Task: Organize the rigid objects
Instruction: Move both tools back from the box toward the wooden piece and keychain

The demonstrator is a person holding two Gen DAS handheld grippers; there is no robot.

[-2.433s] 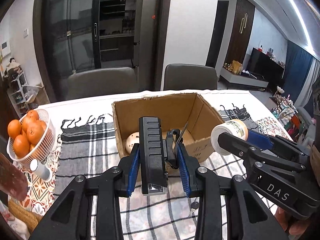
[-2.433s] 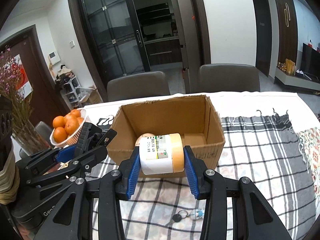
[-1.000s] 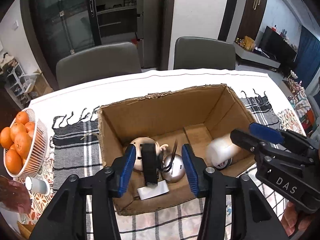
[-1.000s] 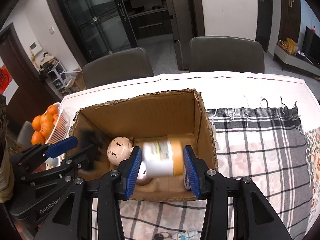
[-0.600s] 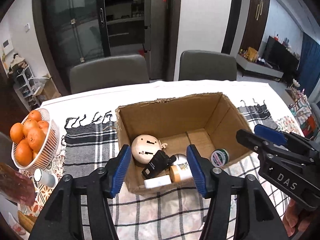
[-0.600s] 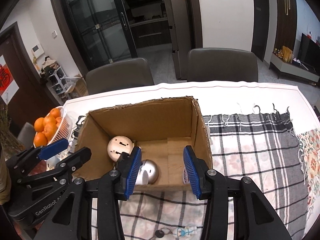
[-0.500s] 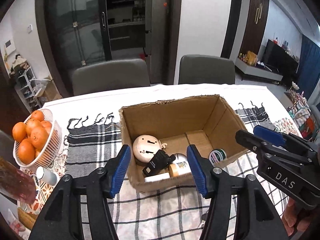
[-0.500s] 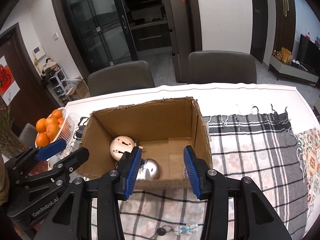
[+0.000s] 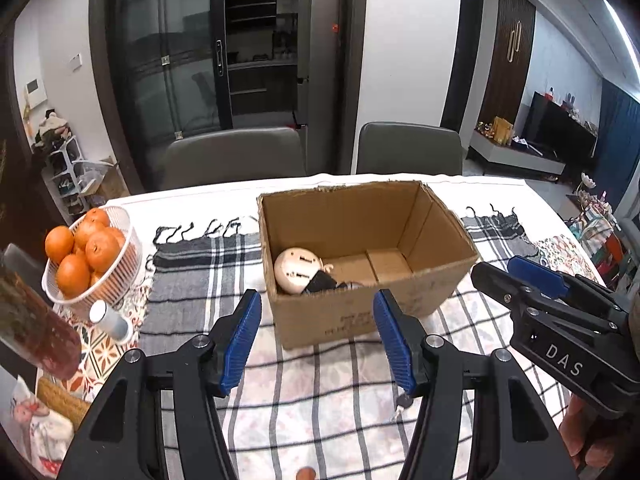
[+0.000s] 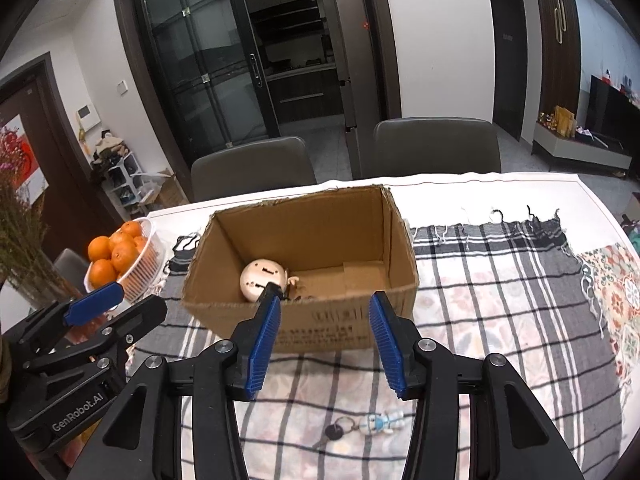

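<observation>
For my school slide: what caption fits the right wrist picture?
Empty right gripper opening before the cardboard box, keychain on the cloth.

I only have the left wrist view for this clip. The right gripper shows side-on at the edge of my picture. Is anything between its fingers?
Observer: No. In its own view the right gripper is empty. Its fingers are opening, and only the front wall of the cardboard box shows beyond them.
Operator: Something small peeks out on the checked cloth in front of the box. What is it?
Observer: A dark key on a ring with a small white-and-blue figure, lying flat on the cloth.
Operator: Anything beyond the basket of oranges on that side?
Observer: Yes, a bunch of dried stems with pink flowers at the picture's left edge.
</observation>
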